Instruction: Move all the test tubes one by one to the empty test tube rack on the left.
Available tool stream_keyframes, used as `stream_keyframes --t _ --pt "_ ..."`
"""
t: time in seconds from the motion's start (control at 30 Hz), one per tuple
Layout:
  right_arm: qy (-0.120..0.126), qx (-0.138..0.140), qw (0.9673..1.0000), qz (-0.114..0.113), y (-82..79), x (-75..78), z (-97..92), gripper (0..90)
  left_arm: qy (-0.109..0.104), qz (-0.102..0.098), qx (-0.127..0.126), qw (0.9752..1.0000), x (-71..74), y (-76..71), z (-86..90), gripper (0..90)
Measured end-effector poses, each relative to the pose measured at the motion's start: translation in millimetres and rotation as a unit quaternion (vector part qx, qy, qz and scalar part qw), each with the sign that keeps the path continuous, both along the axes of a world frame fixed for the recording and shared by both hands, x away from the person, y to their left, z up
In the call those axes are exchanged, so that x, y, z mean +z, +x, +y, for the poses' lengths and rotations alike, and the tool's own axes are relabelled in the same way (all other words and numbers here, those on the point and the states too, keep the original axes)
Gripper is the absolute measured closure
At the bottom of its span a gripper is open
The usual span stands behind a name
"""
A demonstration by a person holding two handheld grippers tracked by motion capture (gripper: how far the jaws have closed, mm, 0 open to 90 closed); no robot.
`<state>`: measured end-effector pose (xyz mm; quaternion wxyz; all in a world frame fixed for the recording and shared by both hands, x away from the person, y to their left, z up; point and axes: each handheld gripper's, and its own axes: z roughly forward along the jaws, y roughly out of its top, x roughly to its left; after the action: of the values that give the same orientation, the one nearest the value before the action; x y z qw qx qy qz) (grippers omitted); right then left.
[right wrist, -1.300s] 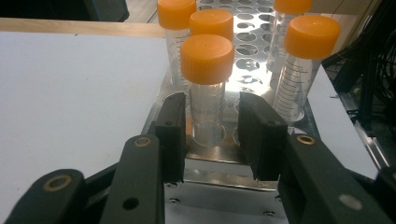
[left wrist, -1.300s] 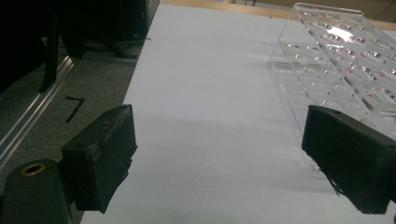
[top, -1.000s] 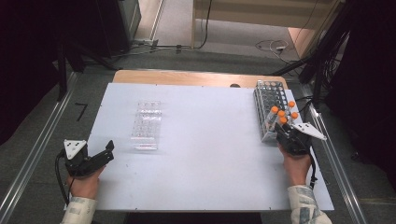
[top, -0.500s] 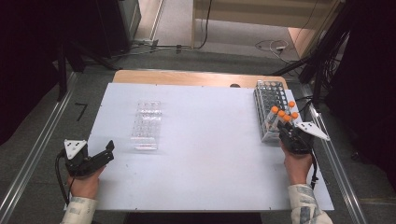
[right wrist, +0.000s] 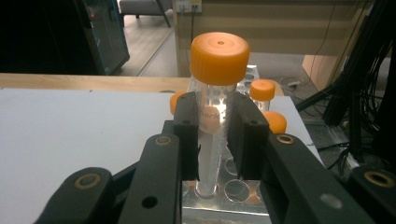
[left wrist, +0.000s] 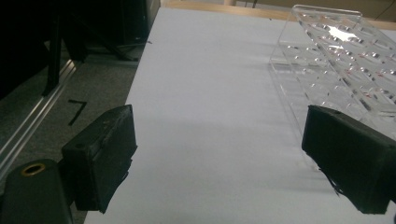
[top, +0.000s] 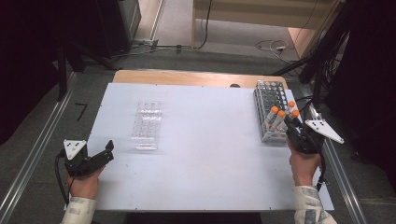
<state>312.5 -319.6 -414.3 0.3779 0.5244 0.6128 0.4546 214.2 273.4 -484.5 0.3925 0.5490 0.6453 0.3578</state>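
The right gripper (right wrist: 212, 135) clamps an orange-capped tube (right wrist: 215, 100) upright between its pads, directly above the metal rack (top: 271, 112). The left gripper (left wrist: 233, 154) stands wide and holds nothing, the clear rack (left wrist: 336, 60) just ahead to its right.

Tube print: on the clear orange-capped tube (right wrist: 211, 122) in the right gripper view, between the two black pads, letters that read about as "ark" show through the wall; the rest of the word is hidden.
Floor mark: a black mark shaped like a "7" (top: 81, 111) on the grey floor off the tabletop's left edge, also seen in the left gripper view (left wrist: 77, 111).
Racks: no lettering can be read.
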Motion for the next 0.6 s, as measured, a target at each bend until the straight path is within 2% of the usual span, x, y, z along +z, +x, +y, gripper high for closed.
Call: stream_keyframes --t 0.1,0.27,0.5,0.6 --pt "0.005 0.004 1.0 -0.005 -7.8 7.7 -0.2 72.6 0.006 -0.008 -0.003 0.9999 4.2 -2.8 -2.3 10.2" --pt "0.001 0.02 0.9998 -0.001 -15.2 11.7 3.9 72.6 0.003 -0.018 -0.01 0.9998 9.8 -5.6 -5.8 10.2" --pt "0.002 0.052 0.9987 0.001 -21.6 14.6 16.6 72.6 -0.006 -0.034 -0.037 0.9987 22.6 -9.3 -17.0 10.6" --pt "0.0 0.077 0.997 0.006 -23.4 13.1 30.1 72.6 -0.012 -0.037 -0.064 0.9972 28.6 -8.9 -26.9 10.6"
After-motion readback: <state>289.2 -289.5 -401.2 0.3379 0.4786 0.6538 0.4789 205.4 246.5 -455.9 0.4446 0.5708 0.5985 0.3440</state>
